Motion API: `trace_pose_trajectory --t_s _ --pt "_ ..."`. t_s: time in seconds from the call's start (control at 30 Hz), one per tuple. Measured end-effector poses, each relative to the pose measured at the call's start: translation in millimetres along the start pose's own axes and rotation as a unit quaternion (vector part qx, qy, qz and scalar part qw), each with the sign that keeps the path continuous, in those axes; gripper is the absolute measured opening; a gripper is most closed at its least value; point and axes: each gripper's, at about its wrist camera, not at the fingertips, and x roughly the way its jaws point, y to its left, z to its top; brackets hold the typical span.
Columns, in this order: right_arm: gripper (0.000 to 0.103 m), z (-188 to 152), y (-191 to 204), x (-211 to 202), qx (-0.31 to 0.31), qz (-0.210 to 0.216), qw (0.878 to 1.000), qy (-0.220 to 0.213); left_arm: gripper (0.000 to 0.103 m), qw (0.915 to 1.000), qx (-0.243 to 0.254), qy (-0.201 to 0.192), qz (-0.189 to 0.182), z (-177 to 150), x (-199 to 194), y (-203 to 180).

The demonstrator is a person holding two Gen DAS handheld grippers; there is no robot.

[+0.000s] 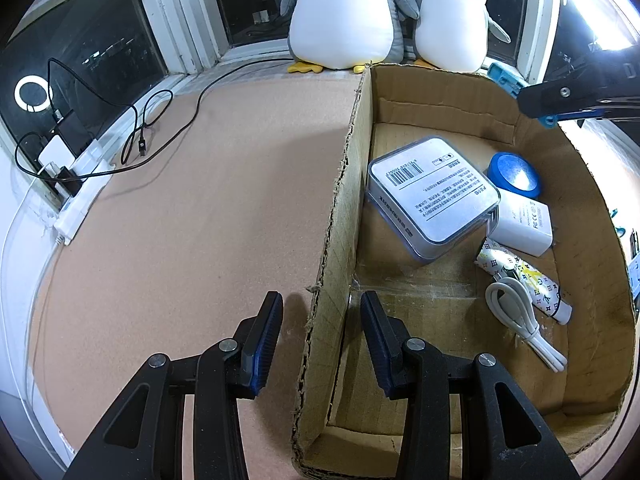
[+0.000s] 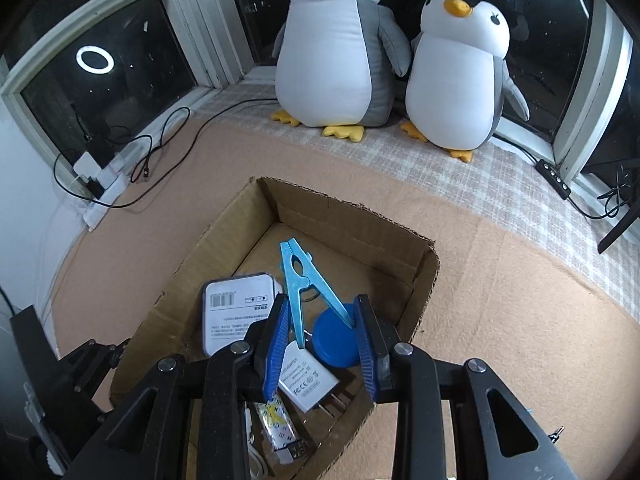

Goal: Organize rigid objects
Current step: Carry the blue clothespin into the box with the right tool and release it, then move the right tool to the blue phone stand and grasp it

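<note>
Two blue pads of the right gripper (image 2: 320,336) squeeze the legs of a blue clothespin (image 2: 302,284). The pin hangs over the cardboard box (image 2: 352,220). Its long side runs up and away, and its toothy tip points at the far wall of the box. Down in the box lie a silver case (image 1: 434,194), a round blue lid (image 1: 514,172), a white charger (image 1: 524,222), a patterned tube (image 1: 524,284) and a white cable (image 1: 522,320). The left gripper (image 1: 320,340) is open, with one finger on each side of the box's left wall. Two plush penguins (image 2: 384,60) sit by the window. The right gripper hides part of the charger and the lid.
</note>
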Motion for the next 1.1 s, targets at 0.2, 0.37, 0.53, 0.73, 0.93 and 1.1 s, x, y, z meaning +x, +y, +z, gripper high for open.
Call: trace_pose_trajectory --t_s 0.2,0.37,0.53,0.73,0.93,1.1 --pt "0.029 1.6 -4.5 9.6 0.008 -0.004 1.000 0.005 0.044 1.0000 0.004 0.000 0.002 -0.3 -0.1 -2.1" --pt "0.031 2.0 -0.2 15.3 0.001 0.009 1.000 0.010 0.044 1.0000 0.005 0.001 0.000 -0.1 -0.2 -0.5" --pt "0.055 0.5 1.7 13.5 0.009 0.012 1.000 0.004 0.044 1.0000 0.004 0.000 0.001 -0.5 -0.9 -0.1" --pt "0.055 -9.5 -4.9 -15.6 0.029 0.027 0.999 -0.011 0.044 1.0000 0.003 -0.001 0.000 -0.9 -1.6 0.2" --pt "0.055 -29.6 -35.2 -63.3 0.062 0.035 0.997 -0.029 0.044 1.0000 0.007 -0.002 0.004 -0.9 -1.5 -0.4" --pt "0.055 -54.8 -73.3 -104.1 0.091 0.013 0.995 -0.042 0.044 1.0000 0.007 -0.002 0.005 -1.1 -1.5 -0.4"
